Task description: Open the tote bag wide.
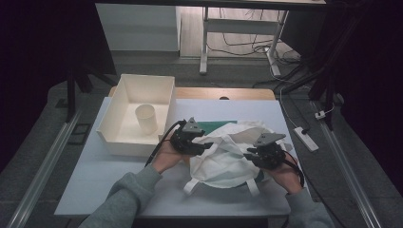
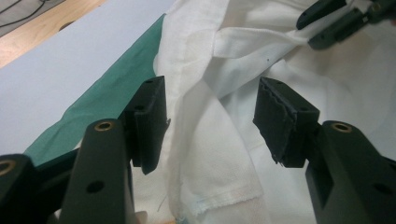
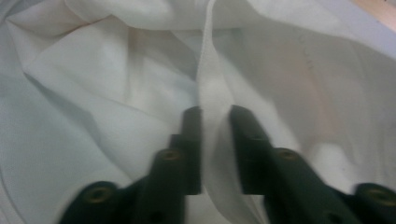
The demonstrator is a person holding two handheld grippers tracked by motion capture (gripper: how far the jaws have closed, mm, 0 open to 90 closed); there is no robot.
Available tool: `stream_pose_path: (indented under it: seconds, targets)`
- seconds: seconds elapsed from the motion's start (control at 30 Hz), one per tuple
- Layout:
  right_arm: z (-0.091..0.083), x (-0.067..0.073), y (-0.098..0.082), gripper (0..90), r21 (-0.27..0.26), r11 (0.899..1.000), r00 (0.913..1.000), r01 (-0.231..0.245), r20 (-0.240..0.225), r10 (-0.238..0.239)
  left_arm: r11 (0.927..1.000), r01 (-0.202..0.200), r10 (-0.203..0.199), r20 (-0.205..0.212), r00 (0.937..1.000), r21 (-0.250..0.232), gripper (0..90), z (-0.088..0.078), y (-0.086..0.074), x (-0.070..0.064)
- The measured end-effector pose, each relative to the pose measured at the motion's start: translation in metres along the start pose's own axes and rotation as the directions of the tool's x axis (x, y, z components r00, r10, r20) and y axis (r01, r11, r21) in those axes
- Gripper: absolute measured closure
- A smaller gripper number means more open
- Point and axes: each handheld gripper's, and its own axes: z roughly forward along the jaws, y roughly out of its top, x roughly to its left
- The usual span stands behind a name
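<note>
Cloth bag [image 1: 228,154] white, crumpled | left claw [image 2: 210,116] apart | right claw [image 3: 215,128] clamped on flat strap [image 3: 212,88]

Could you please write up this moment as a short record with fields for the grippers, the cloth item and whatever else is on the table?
left gripper: open, jaws either side of a fold of the bag's edge
right gripper: jaws closed on a white strap
white cloth bag: crumpled on the table, two straps hanging toward the near edge
green sheet: flat, partly under the bag
white bin: on the table's left, far side, open top
cup: upright inside the bin
table: light blue-grey top
</note>
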Motion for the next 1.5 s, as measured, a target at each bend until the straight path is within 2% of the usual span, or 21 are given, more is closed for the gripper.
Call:
stream_pose_path:
  seconds: [0.03, 0.2, 0.33, 0.47, 0.6, 0.77, 0.87, 1.0, 1.1, 1.23, 1.3, 1.43, 1.5]
  targets:
    - [-0.001, 0.000, 0.000, 81.0, -0.008, 1.000, 1.0000, 0.002, 0.004, -0.002, 1.0000, 0.001, -0.001, 0.001, 1.0000, 0.000, 43.7, 0.000, 0.000, 0.000]
    - [-0.013, -0.002, 0.008, 83.6, -0.079, 0.997, 0.9980, 0.020, 0.060, -0.015, 1.0000, 0.001, -0.001, 0.002, 1.0000, -0.005, 43.7, -0.001, 0.000, 0.000]
    - [-0.027, -0.008, 0.024, 84.1, -0.176, 0.984, 0.9919, 0.035, 0.126, -0.013, 1.0000, 0.004, -0.004, 0.006, 1.0000, -0.007, 43.7, 0.000, 0.000, -0.001]
    - [-0.033, -0.018, 0.041, 84.2, -0.235, 0.971, 0.9828, 0.049, 0.185, -0.005, 1.0000, 0.002, -0.002, 0.009, 1.0000, -0.002, 43.6, 0.001, 0.000, -0.001]
    - [-0.024, -0.036, 0.051, 84.4, -0.269, 0.962, 0.9777, 0.035, 0.209, 0.023, 1.0000, 0.003, -0.003, 0.011, 0.9999, -0.001, 43.6, 0.002, 0.000, -0.001]
    - [0.002, -0.063, 0.059, 84.6, -0.290, 0.957, 0.9730, 0.009, 0.223, 0.058, 1.0000, -0.004, 0.004, 0.011, 0.9999, 0.007, 43.5, 0.004, -0.001, -0.002]
    - [0.022, -0.076, 0.060, 84.5, -0.281, 0.960, 0.9698, 0.001, 0.234, 0.067, 0.9999, -0.005, 0.005, 0.010, 0.9999, 0.010, 43.4, 0.005, -0.001, -0.002]
    - [0.050, -0.090, 0.056, 84.6, -0.254, 0.966, 0.9754, -0.039, 0.200, 0.092, 1.0000, 0.000, 0.000, 0.009, 1.0000, 0.009, 43.4, 0.004, -0.002, -0.001]
    - [0.067, -0.094, 0.051, 84.6, -0.206, 0.977, 0.9797, -0.062, 0.174, 0.099, 1.0000, 0.001, -0.001, 0.007, 1.0000, 0.010, 43.4, 0.004, -0.002, 0.000]
    - [0.080, -0.094, 0.048, 84.5, -0.146, 0.986, 0.9856, -0.081, 0.136, 0.101, 0.9999, -0.004, 0.004, 0.009, 1.0000, 0.016, 43.3, 0.006, -0.002, -0.001]
    - [0.083, -0.093, 0.046, 84.4, -0.123, 0.989, 0.9865, -0.080, 0.132, 0.096, 0.9998, -0.006, 0.006, 0.007, 1.0000, 0.018, 43.3, 0.006, -0.003, -0.001]
    - [0.081, -0.094, 0.045, 82.9, -0.136, 0.985, 0.9859, -0.109, 0.111, 0.125, 0.9999, -0.005, 0.005, 0.007, 1.0000, 0.015, 43.2, 0.006, -0.003, -0.002]
    - [0.079, -0.094, 0.045, 78.0, -0.140, 0.983, 0.9849, -0.115, 0.113, 0.131, 0.9999, -0.006, 0.006, 0.007, 1.0000, 0.015, 43.2, 0.006, -0.003, -0.002]
